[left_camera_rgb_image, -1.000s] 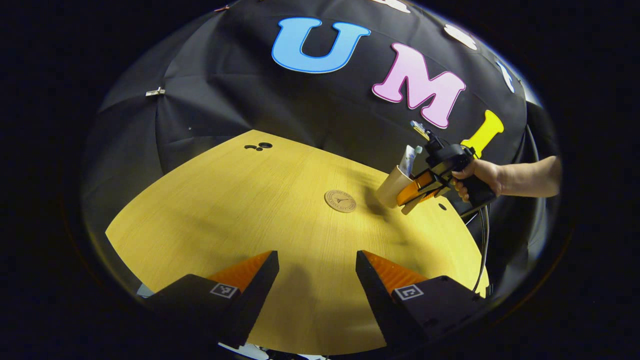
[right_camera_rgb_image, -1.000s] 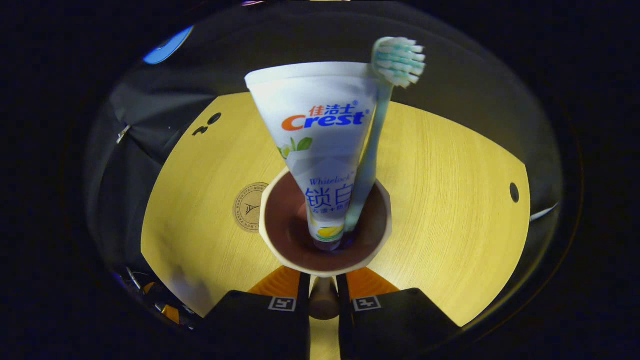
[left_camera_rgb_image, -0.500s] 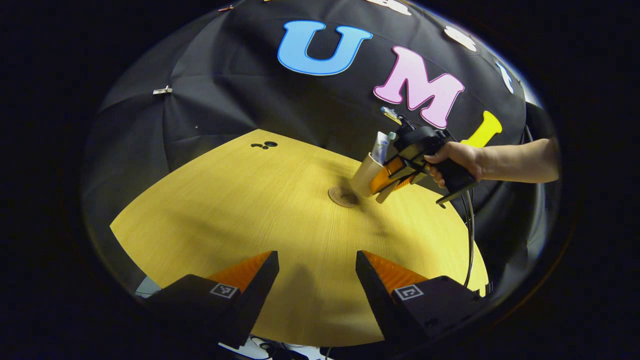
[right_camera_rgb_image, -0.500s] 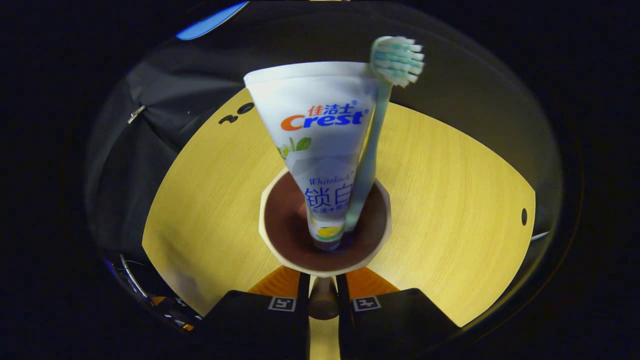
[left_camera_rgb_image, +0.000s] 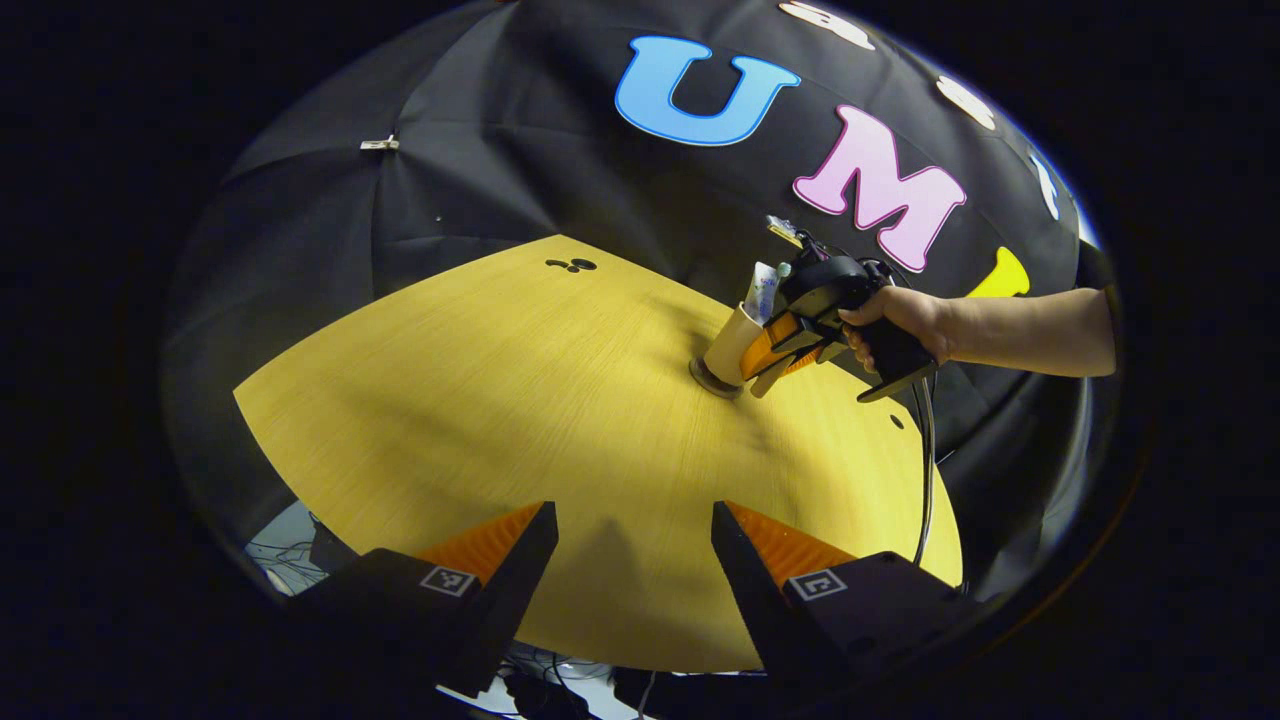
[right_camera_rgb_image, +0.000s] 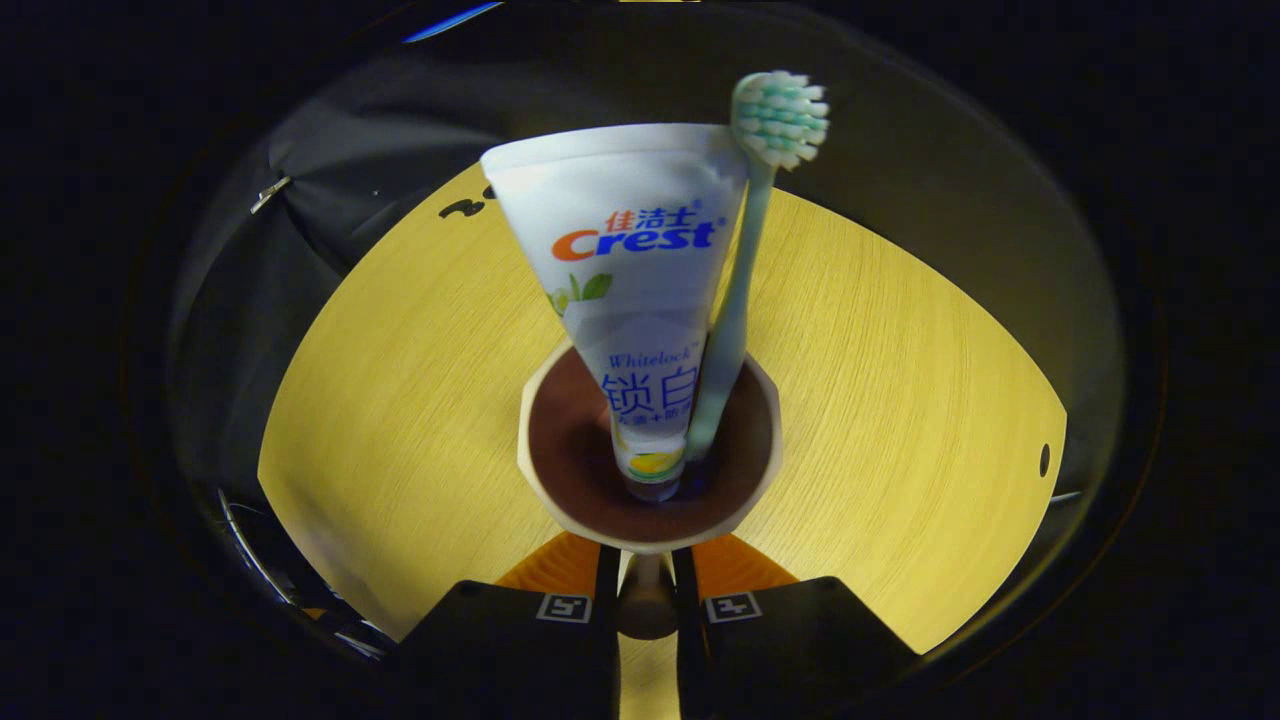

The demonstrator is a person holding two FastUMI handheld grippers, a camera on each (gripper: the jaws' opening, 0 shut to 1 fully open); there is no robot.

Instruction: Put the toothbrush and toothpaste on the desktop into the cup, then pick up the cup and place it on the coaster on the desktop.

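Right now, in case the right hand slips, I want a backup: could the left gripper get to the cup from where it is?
Probably yes. The left gripper is open, with bare desktop between it and the cup. But the right gripper grips the cup's handle, so only the wall facing away from it looks free.

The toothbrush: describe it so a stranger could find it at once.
Start at the yellow wooden table, then find the tan cup gripped by its handle in the right gripper. Two things stand in it. The toothbrush is the thin pale green stick with a bristled head, leaning against the wide white toothpaste tube.
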